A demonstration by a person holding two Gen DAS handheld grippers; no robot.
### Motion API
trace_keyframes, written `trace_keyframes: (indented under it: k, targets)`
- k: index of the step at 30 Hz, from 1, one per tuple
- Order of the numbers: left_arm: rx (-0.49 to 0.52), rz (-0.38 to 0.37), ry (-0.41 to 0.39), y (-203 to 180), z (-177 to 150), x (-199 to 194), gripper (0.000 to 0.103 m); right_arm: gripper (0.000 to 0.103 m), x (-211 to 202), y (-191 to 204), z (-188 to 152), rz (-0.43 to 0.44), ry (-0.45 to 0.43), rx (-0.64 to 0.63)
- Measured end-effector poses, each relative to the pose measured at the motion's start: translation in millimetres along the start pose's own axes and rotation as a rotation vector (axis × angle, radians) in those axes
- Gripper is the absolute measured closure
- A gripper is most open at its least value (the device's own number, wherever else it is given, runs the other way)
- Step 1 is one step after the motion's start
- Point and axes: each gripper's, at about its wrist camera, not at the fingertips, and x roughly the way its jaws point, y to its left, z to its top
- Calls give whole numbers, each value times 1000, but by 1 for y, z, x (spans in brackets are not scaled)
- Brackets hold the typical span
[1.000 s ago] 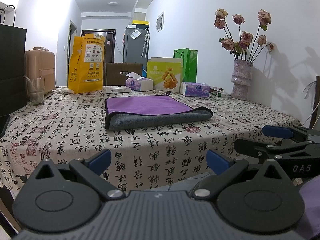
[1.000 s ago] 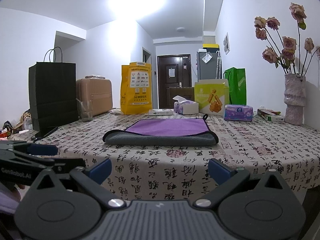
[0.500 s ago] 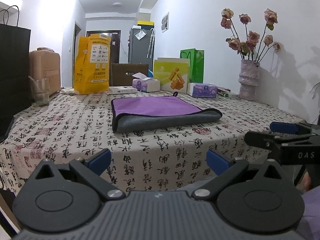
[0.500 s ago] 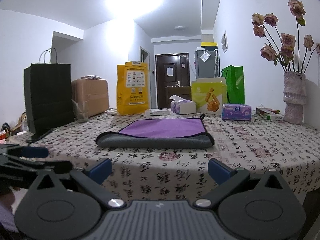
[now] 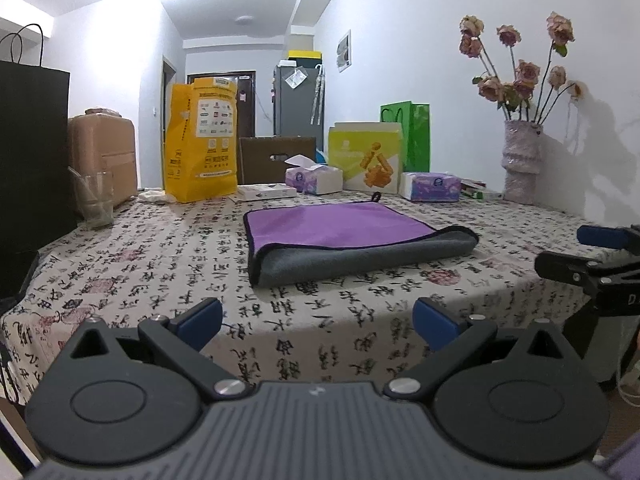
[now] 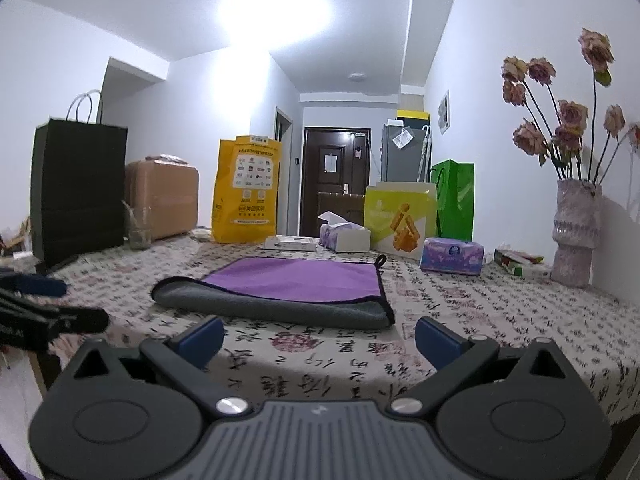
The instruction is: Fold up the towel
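Note:
A purple and grey towel (image 5: 340, 236) lies folded flat on the table's patterned cloth (image 5: 160, 280), with its grey underside showing along the near edge. It also shows in the right wrist view (image 6: 288, 288). My left gripper (image 5: 318, 320) is open and empty, held off the table's near edge, short of the towel. My right gripper (image 6: 318, 338) is open and empty, also at the near edge. The right gripper shows at the right of the left wrist view (image 5: 592, 256), and the left gripper shows at the left of the right wrist view (image 6: 40, 312).
At the back of the table stand a yellow bag (image 5: 200, 140), tissue boxes (image 5: 314, 180), a green-yellow box (image 5: 368, 158), a green bag (image 5: 412, 136) and a vase of dried roses (image 5: 520, 160). A glass (image 5: 94, 200), a black bag (image 5: 28, 152) and a suitcase (image 5: 104, 156) are at the left.
Both grippers have risen and tilted a little, so the table and towel sit lower in view. The towel has not moved. Both stay open.

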Motion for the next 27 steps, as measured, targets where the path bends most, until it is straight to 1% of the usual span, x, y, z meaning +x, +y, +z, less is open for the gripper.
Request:
trace_keyframes:
  k: [3,11,14,15,16,17,18,21,23,24,25,26,27]
  targets:
    - [2,12,-13,3,4,7,0,3,10,-6,-1,1,17,-10]
    - [18,43,-39,6,11,28,0,3,29,-21,5,27,12,-12]
    - [36,23,-23,6,14,41,0,4,42,-29,7,55,35,-17]
    - [37,25,-11,7,13,47,0,5,47,-33,8,70,48,-5]
    - [35,31,-8,8,13,53,0,9,54,-36,8,83,59,3]
    - [35,33,-11,10,13,58,0,12,60,-39,9,92,67,-2]
    - [37,35,-19,12,13,62,0,13,66,-41,9,100,72,-18]
    - [47,52,-34,18,17,76,1,18,82,-47,13,115,65,-54]
    - [52,64,-26,21,23,88,9,26,97,-55,17,129,70,-57]
    - [57,67,-19,22,27,95,19,29,104,-60,19,136,73,-52]
    - [59,68,-8,25,31,101,28,37,112,-65,22,145,78,-38]
    - [53,66,11,27,35,108,31,44,119,-70,25,154,84,-24]
    - [42,62,30,29,38,115,35,47,126,-74,28,163,91,-9]
